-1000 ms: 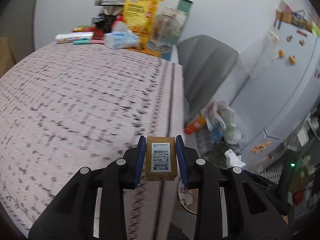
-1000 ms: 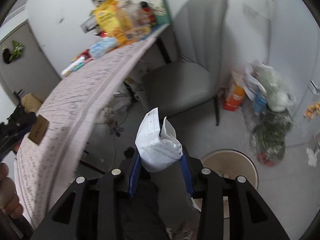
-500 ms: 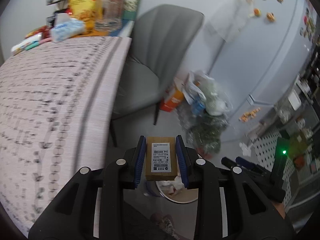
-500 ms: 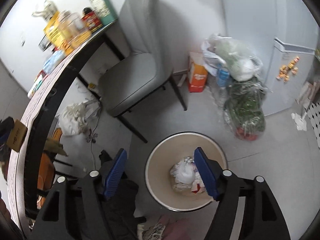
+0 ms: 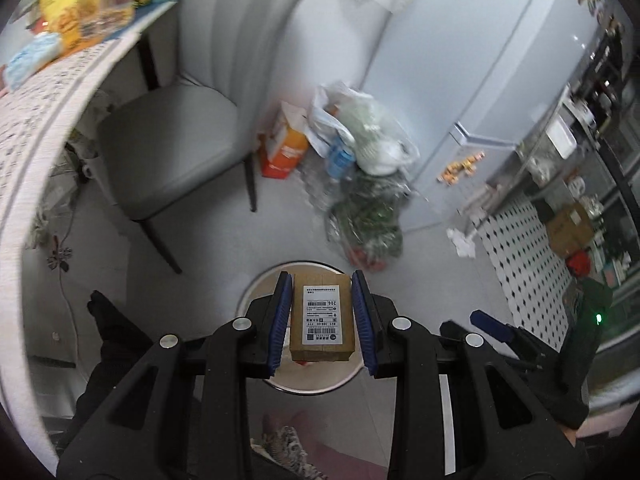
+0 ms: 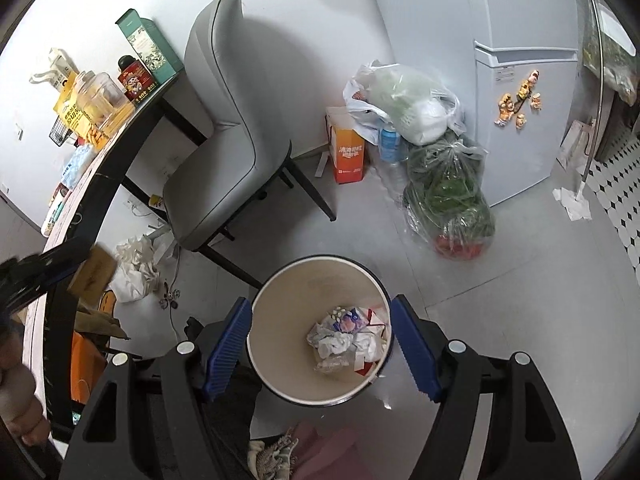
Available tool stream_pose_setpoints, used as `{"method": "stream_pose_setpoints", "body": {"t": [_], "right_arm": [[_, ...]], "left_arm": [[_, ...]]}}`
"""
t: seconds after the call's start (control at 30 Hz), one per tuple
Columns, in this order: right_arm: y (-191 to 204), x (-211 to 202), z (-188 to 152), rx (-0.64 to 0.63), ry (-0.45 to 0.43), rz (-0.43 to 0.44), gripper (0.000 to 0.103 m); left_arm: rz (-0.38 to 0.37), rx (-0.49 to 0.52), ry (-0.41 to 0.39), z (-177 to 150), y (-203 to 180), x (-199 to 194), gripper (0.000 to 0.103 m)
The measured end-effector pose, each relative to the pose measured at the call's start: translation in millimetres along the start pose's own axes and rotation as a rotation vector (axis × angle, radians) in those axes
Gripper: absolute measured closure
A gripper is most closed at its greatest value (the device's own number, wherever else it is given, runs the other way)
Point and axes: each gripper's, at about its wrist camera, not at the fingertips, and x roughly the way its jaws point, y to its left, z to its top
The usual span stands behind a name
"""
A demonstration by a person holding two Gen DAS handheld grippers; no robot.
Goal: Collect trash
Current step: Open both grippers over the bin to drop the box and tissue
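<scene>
The left tongs [image 5: 322,318] are clamped on a small cardboard box [image 5: 322,322], held by its two sides between the blue pads, its white barcode label facing the camera. The box is held in the air above the round bin [image 5: 256,294], whose pale rim shows behind and below it on the floor. In the right wrist view, the right tongs [image 6: 322,350] are spread wide with nothing between them, one blue pad seen on either side of the bin [image 6: 280,320]. Crumpled paper and wrappers [image 6: 348,338] are seen lying at the bottom of the bin.

At the far left of that view, the worktop [image 6: 86,184] curves away, with jars and packets crowded at its far end. A grey chair [image 6: 224,160] is set beside it. Further right, an orange carton [image 6: 347,152] stands against the wall, touched by filled plastic bags [image 6: 404,100]. A bag of greens [image 6: 448,196] rests near the white fridge [image 6: 524,120].
</scene>
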Motion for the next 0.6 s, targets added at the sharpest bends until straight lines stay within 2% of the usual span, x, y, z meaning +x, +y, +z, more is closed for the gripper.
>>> {"method": "stream_pose_setpoints", "body": {"t": [0.07, 0.1, 0.17, 0.27, 0.5, 0.6], "right_arm": [[-4.6, -4.7, -5.9, -0.001, 0.004, -0.011, 0.030], [-7.5, -6.5, -9.0, 0.005, 0.008, -0.013, 0.030], [-11.7, -9.0, -15.4, 0.010, 0.018, -0.020, 0.030], [-12.6, -8.9, -29.4, 0.010, 0.047, -0.022, 0.030], [5.3, -3.0, -44.4, -0.025, 0.089, -0.002, 0.030], [23.0, -8.9, -40.5, -0.051, 0.063, 0.009, 0.022]], "left_arm": [[-0.037, 0.003, 0.026, 1.2, -8.7, 9.4, 0.071], [-0.067, -0.003, 0.039, 2.1, -13.5, 15.2, 0.067], [-0.079, -0.008, 0.030, 4.1, -20.0, 18.2, 0.027], [-0.070, -0.006, -0.034, 5.3, -22.1, 7.5, 0.013], [-0.024, -0.056, -0.086, 2.8, 14.6, -27.1, 0.007], [0.001, -0.097, -0.126, -2.0, 37.6, -52.7, 0.006]]}}
